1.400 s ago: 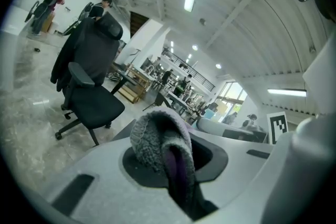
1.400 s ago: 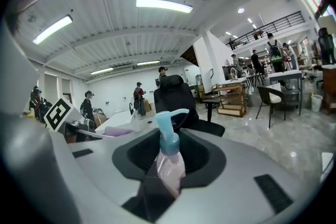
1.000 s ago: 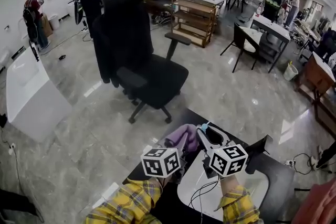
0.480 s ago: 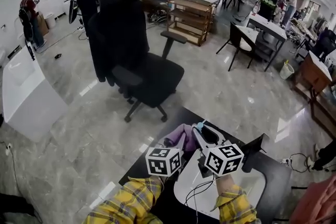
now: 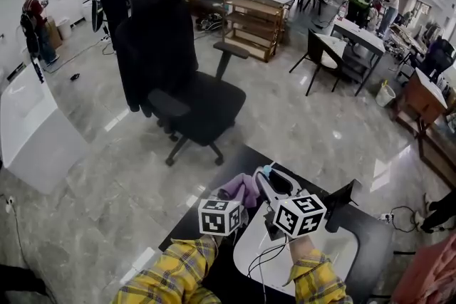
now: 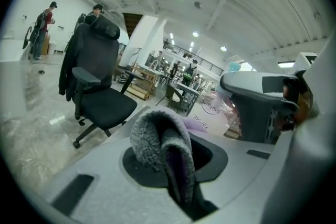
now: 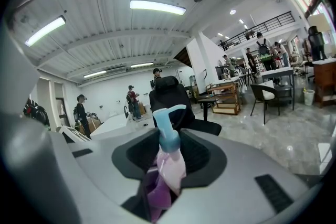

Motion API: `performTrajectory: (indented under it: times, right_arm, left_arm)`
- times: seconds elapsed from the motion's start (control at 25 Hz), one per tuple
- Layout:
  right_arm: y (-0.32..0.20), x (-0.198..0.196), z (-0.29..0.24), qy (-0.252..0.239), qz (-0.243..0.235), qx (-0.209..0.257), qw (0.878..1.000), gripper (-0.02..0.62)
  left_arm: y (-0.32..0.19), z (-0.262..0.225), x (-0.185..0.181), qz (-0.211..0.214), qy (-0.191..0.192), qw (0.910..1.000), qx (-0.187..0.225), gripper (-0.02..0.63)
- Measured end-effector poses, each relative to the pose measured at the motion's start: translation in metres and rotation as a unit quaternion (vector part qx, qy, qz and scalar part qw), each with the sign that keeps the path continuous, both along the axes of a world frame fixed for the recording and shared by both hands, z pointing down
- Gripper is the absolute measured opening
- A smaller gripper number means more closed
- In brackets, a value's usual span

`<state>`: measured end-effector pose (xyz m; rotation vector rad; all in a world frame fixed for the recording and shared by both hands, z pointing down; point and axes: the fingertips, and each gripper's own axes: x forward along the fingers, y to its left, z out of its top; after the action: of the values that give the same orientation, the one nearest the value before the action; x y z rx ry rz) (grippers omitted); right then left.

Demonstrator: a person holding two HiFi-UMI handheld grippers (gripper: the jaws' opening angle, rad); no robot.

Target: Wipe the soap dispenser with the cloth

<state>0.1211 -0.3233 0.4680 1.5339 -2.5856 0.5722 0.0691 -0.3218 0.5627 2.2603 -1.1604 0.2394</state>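
Note:
My left gripper [image 6: 173, 159] is shut on a fuzzy grey-purple cloth [image 6: 160, 140]. In the head view the cloth [image 5: 240, 189] bunches just left of the soap dispenser [image 5: 266, 171]. The dispenser is a pink bottle [image 7: 171, 168] with a light-blue pump [image 7: 168, 126], and my right gripper [image 7: 170, 161] is shut on it and holds it upright. The cloth [image 7: 156, 195] presses against the bottle's lower left side. From the left gripper view the dispenser's labelled body [image 6: 214, 110] shows behind the cloth, next to the right gripper's grey jaw. Both grippers [image 5: 239, 200] [image 5: 271, 180] hang over the table's far edge.
A black table [image 5: 206, 228] with a white oval top [image 5: 320, 256] lies under my arms. A black office chair [image 5: 187, 92] stands on the marble floor beyond. Wooden shelves [image 5: 258, 19], desks and several people are farther back.
My left gripper has sunk a little with the cloth, sliding it down beside the dispenser. The right gripper and the bottle have stayed where they were.

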Motion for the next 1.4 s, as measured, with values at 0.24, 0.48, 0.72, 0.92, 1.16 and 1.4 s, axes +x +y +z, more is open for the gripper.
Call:
performTrajectory:
  times: [0.24, 0.48, 0.72, 0.92, 1.16, 1.4]
  right_arm:
    - [0.001, 0.000, 0.000, 0.005, 0.006, 0.000, 1.000, 0.112]
    - [0.002, 0.000, 0.000, 0.013, 0.021, 0.004, 1.000, 0.112]
    - [0.004, -0.001, 0.000, 0.017, 0.067, 0.000, 0.998, 0.112]
    - [0.006, -0.002, -0.001, 0.015, 0.129, -0.012, 0.991, 0.112]
    - [0.007, -0.007, -0.001, 0.048, 0.121, -0.018, 0.991, 0.114]
    - [0.011, -0.008, -0.001, 0.095, 0.008, 0.006, 0.995, 0.181]
  left_arm:
    - [0.002, 0.007, 0.001, 0.044, -0.089, 0.9946, 0.031, 0.057]
    - [0.012, -0.001, -0.005, 0.050, -0.088, 0.9940, 0.041, 0.057]
    - [0.024, -0.017, -0.023, 0.040, -0.058, 0.9962, 0.051, 0.057]
    - [0.032, -0.025, -0.035, 0.033, -0.045, 0.9972, 0.049, 0.057]
    - [0.042, -0.032, -0.041, 0.028, -0.030, 0.9981, 0.047, 0.057]
    - [0.049, -0.041, -0.042, 0.031, -0.016, 0.9980, 0.052, 0.057]
